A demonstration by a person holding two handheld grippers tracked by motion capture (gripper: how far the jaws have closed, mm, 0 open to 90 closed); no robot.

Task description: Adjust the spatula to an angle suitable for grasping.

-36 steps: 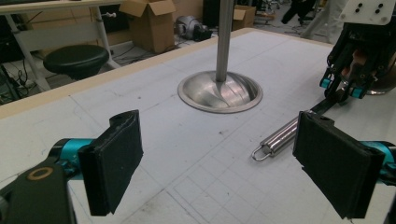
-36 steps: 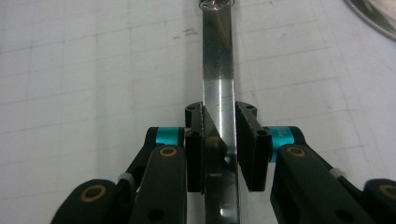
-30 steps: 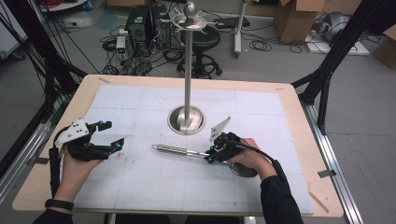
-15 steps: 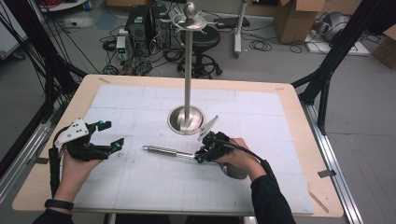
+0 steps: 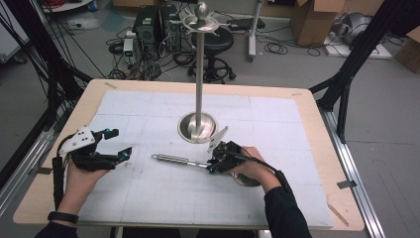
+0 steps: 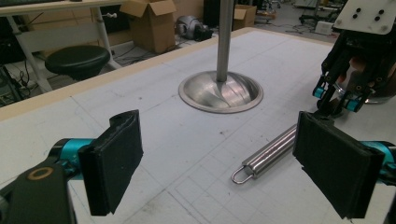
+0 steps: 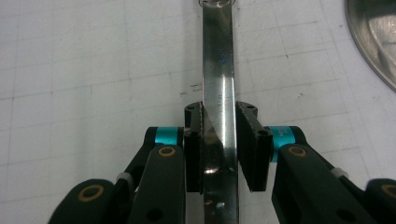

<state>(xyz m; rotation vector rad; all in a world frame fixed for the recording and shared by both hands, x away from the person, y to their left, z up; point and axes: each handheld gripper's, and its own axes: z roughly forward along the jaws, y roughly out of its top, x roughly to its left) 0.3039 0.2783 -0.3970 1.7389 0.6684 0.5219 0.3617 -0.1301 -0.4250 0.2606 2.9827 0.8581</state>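
A steel utensil handle [image 5: 178, 159] with a hanging loop at its end lies low over the white mat, pointing left. My right gripper [image 5: 214, 163] is shut on it; in the right gripper view both pads press the handle [image 7: 218, 70] at the right gripper [image 7: 219, 149]. The utensil's head is hidden under the hand. Just behind stands a tall metal hanging stand [image 5: 199, 74] on a round base [image 5: 198, 128]. My left gripper [image 5: 116, 144] hovers open at the table's left, holding nothing. In the left gripper view the handle [image 6: 268, 154] lies between its spread jaws, farther off.
A white gridded mat [image 5: 148, 198] covers the wooden table. The stand's base [image 6: 220, 93] sits mid-table, with its edge [image 7: 373, 37] close to the right gripper's side. Cables, a stool [image 5: 218, 39] and cardboard boxes lie on the floor beyond the far edge.
My right gripper has slid left along the table with the steel handle held in it, now in front of the stand's base. The left gripper has stayed put.
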